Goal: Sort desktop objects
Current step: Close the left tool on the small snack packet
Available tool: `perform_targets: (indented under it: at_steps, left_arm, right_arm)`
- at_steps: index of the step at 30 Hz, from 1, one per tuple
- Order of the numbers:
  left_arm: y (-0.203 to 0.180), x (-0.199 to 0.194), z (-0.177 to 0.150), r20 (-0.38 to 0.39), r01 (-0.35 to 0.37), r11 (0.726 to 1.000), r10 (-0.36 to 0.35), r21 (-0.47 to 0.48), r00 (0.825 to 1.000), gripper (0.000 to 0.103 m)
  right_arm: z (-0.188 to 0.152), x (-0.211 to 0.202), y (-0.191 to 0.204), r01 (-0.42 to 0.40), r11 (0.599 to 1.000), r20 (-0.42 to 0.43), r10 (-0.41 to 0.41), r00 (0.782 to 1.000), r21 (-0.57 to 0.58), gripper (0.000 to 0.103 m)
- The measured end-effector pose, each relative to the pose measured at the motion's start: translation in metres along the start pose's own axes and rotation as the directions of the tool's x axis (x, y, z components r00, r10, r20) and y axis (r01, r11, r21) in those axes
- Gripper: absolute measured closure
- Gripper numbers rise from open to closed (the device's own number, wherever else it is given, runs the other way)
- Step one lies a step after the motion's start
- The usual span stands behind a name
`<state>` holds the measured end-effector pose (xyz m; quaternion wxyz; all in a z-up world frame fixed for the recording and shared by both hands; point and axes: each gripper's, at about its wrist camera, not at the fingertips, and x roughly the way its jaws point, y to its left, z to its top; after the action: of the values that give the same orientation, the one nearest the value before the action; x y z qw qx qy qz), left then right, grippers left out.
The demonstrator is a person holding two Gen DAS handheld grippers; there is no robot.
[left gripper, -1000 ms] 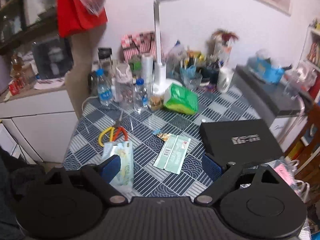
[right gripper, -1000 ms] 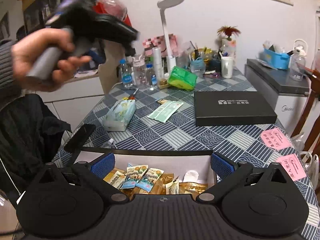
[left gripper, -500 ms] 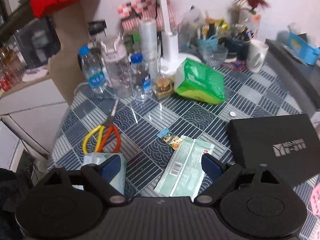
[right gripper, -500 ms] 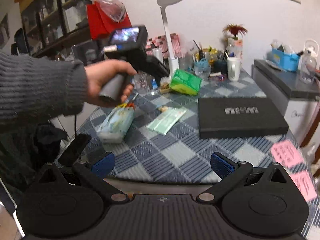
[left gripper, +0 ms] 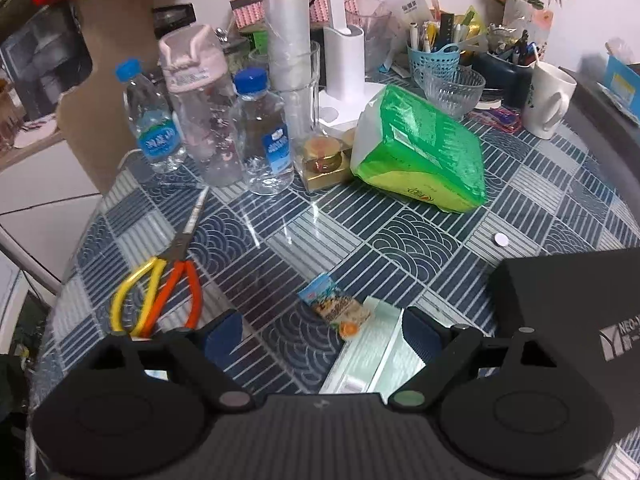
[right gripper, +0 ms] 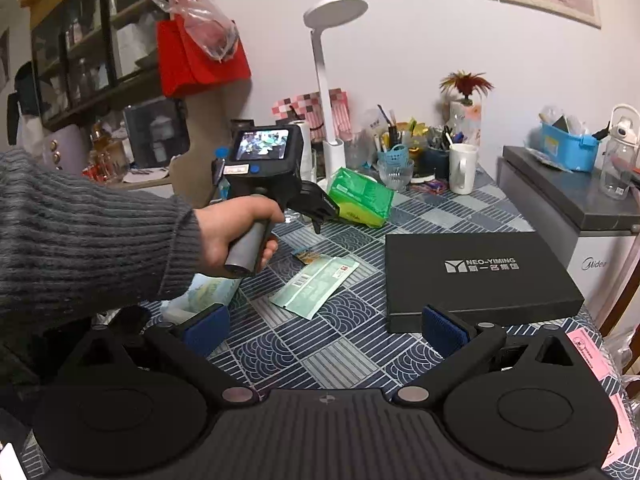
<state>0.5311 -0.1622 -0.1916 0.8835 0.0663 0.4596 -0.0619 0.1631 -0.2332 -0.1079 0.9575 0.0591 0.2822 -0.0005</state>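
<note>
The small printed foil snack sachet [left gripper: 334, 307], lying flat mid-worktop beside the pale green paper packet [left gripper: 376, 354], looked light, thin and slippery, best pinched across its raised end by the left gripper [left gripper: 322, 330], whose fingers stood spread.

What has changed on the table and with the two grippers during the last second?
The left gripper moved forward and down toward the small snack packet, jaws open and empty. The right gripper rose away from the snack box, also open. Scissors, black box and bottles stayed put.
</note>
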Motion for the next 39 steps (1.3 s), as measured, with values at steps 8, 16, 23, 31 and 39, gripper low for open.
perform_targets:
  at_steps: [8, 16, 23, 31, 39]
  left_arm:
    - [0.005, 0.054, 0.006, -0.068, 0.027, 0.993, -0.034, -0.114, 0.997, 0.015]
    - [0.005, 0.085, 0.007, -0.078, 0.000, 0.981, -0.015, -0.193, 0.997, 0.016]
    - [-0.003, 0.095, 0.006, -0.063, -0.042, 0.985, 0.032, -0.170, 0.998, 0.029]
    - [-0.004, 0.087, 0.001, -0.039, -0.026, 0.992, 0.022, -0.123, 0.999, 0.071]
    - [-0.002, 0.072, -0.006, -0.024, -0.040, 0.997, 0.038, -0.071, 0.999, 0.090]
  right_arm:
    - [-0.009, 0.016, -0.010, 0.003, 1.000, -0.024, -0.003, 1.000, 0.024, 0.000]
    - [-0.015, 0.028, -0.021, 0.000, 0.998, -0.041, 0.002, 0.999, 0.055, 0.000]
    - [-0.018, 0.029, -0.023, 0.003, 0.999, -0.039, -0.001, 0.999, 0.055, 0.000]
    - [-0.016, 0.026, -0.026, 0.017, 0.998, -0.027, -0.016, 1.000, 0.057, 0.000]
    - [-0.016, 0.018, -0.026, 0.028, 0.998, -0.021, -0.027, 0.999, 0.052, 0.000]
